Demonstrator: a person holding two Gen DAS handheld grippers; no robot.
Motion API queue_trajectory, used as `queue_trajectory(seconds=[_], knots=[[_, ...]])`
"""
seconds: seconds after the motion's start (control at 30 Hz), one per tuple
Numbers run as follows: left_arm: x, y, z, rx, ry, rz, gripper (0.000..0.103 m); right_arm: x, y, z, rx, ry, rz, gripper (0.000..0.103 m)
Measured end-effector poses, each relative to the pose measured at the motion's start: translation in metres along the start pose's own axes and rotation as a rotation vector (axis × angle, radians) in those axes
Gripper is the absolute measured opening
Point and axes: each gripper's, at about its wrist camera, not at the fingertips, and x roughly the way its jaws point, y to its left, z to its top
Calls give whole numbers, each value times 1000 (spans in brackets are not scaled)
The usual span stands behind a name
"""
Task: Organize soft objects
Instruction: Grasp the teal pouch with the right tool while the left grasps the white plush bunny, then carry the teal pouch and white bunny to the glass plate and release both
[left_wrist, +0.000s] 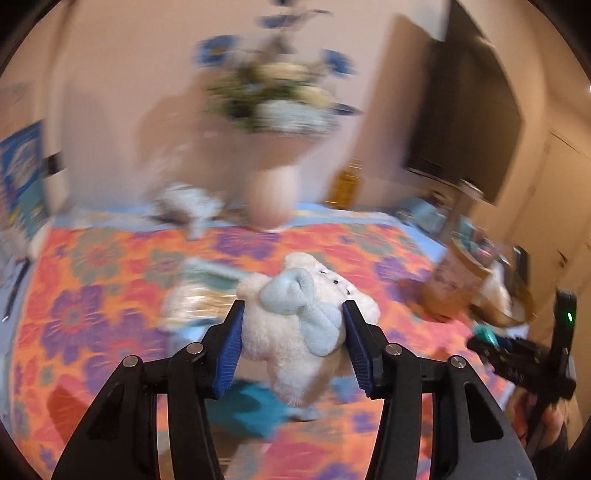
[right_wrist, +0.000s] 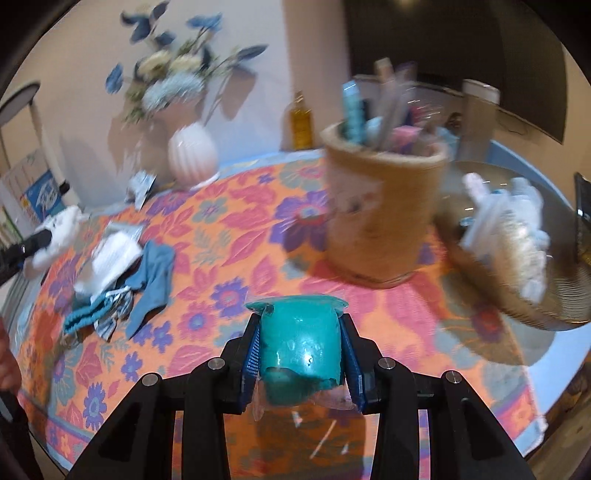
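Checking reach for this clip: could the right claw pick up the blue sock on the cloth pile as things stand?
Probably not yet. The right claw is already shut on a teal packet, so it has no free grip. The path over the tablecloth to the blue sock looks unobstructed.

Right gripper (right_wrist: 300, 345) clamps teal packet (right_wrist: 300, 345), possibly plastic-wrapped, above floral tablecloth (right_wrist: 236, 236); woven cup (right_wrist: 384, 206) beyond.

I looked across a table under an orange floral cloth (right_wrist: 258, 229), set against a pale pink wall (right_wrist: 258, 92). A white ribbed vase (right_wrist: 192, 155) of blue flowers stood at the back — beside it an amber bottle (right_wrist: 301, 123). A dark screen (left_wrist: 469, 122) hung on the right.
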Motion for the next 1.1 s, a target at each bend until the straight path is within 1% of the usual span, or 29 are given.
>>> queue_trajectory(seconds=[0.13,0.27,0.33,0.5,0.67,0.83,1.0,1.07,1.1], knots=[[11,-64,4,102,7,-86,48,-23,-32,7,43,-53,-33,39],[21,-121,8,196,5,-117,49,-47,-71,13,108,-105,-66,39],[28,-153,10,242,13,-170,48,-56,-86,15,139,-125,-78,39],[47,-214,12,319,50,-281,48,-75,-132,23,221,-181,-122,39],[70,-272,12,397,81,-339,49,-80,-176,33,312,-211,-145,39],[89,-308,19,428,87,-369,49,-78,-216,50,390,-229,-160,39],[117,-333,24,423,100,-399,49,-63,-246,64,451,-196,-162,39],[125,-342,23,435,94,-394,51,-56,-254,67,469,-182,-155,41],[129,-346,22,437,89,-385,57,-53,-258,68,475,-172,-149,44]])
